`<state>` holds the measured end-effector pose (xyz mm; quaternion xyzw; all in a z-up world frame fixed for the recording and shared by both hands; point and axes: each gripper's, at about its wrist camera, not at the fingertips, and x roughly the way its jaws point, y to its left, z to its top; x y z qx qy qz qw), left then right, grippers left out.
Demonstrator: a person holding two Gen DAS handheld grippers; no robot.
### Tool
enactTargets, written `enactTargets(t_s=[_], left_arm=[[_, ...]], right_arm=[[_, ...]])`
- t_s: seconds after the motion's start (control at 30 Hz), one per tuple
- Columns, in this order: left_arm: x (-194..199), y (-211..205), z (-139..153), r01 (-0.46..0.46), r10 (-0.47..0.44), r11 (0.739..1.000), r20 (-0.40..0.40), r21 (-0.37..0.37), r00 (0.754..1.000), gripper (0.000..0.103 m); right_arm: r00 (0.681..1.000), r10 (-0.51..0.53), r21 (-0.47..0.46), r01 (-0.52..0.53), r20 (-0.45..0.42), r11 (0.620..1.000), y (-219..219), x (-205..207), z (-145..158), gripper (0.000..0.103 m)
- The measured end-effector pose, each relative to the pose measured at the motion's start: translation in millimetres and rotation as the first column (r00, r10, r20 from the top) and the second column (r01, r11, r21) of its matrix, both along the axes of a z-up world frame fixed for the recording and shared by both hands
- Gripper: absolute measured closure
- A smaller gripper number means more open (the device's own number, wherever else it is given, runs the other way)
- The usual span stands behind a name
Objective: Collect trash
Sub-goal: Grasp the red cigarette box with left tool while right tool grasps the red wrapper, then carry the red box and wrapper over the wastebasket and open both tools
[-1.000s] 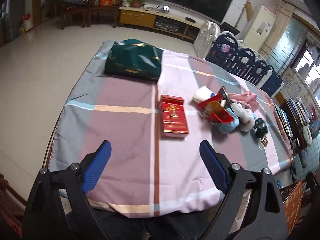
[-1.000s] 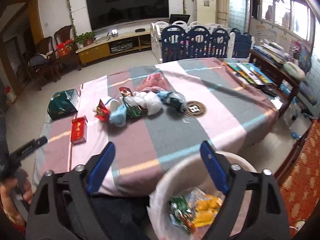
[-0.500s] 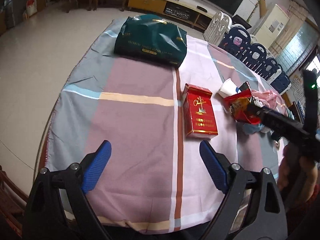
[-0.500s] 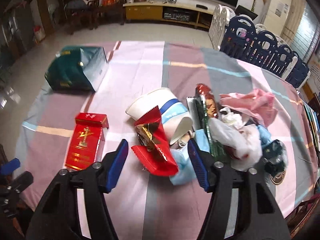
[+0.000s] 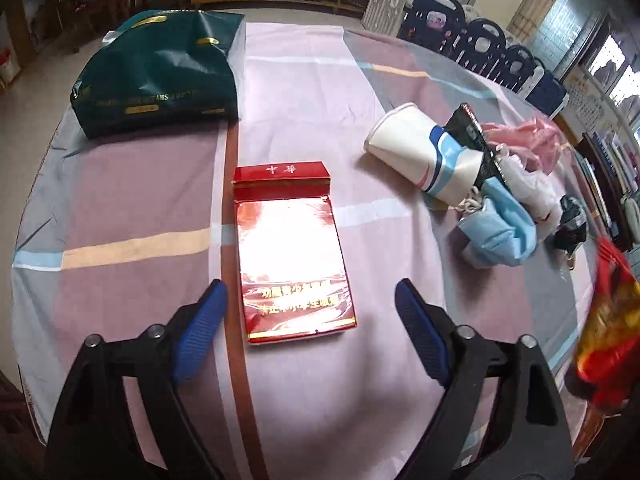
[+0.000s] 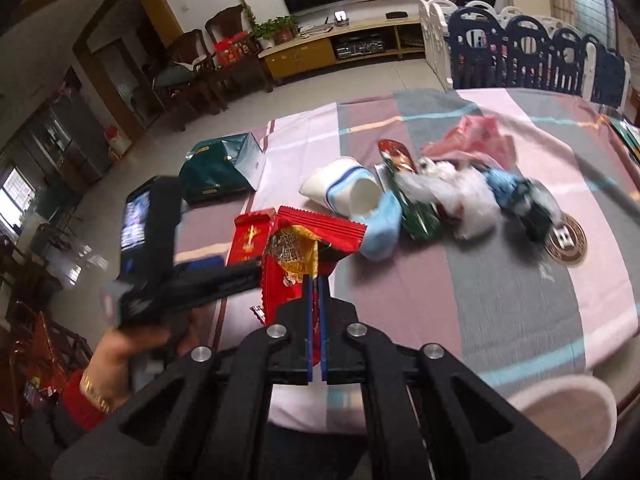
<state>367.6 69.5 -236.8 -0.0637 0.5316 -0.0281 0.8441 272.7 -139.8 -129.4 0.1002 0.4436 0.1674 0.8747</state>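
Living-room backdrop: television wall, low yellow cabinet, blue-and-white play fence; nearer, a surface under a striped cloth of mauve, pink and grey. Straight ahead of the left tool, flat on the cloth, a red cigarette carton, long axis running away from the tool along its pointing line, near end lying between the blue pads in the picture. Jaws standing apart with clearance on both sides, just narrowed, pressing on nothing. Wide enough for the carton's short width, so probably only a descent and a squeeze needed. Much nearer the left tool than the right. Right tool closed, having just snapped together on the lower edge of a red snack wrapper, which stands up in front of the camera, apparently lifted off the cloth; same wrapper blurred at the right edge of the left view. Further right, a heap: tipped paper cup, blue face mask, pink plastic bag, white bag and dark wrappers, a round coaster. Green gift bag at the far left corner. Pale bin rim cut off at the lower right of the right view, contents unseen. Carton's top face washed out by glare; whether full or empty impossible to tell. Left pads mostly hidden behind the black left tool body and the person's hand in the right view.
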Motion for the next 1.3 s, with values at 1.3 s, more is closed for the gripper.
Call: enactTargets(t_s=[1.3], left_arm=[[-343.1, -109.3, 242.4, 0.108, -0.143, 0.989, 0.530, 0.096, 0.836, 0.042]], right_arm=[[0.936, -0.228, -0.088, 0.260, 0.268, 0.962, -121.6, -237.0, 121.9, 0.100]])
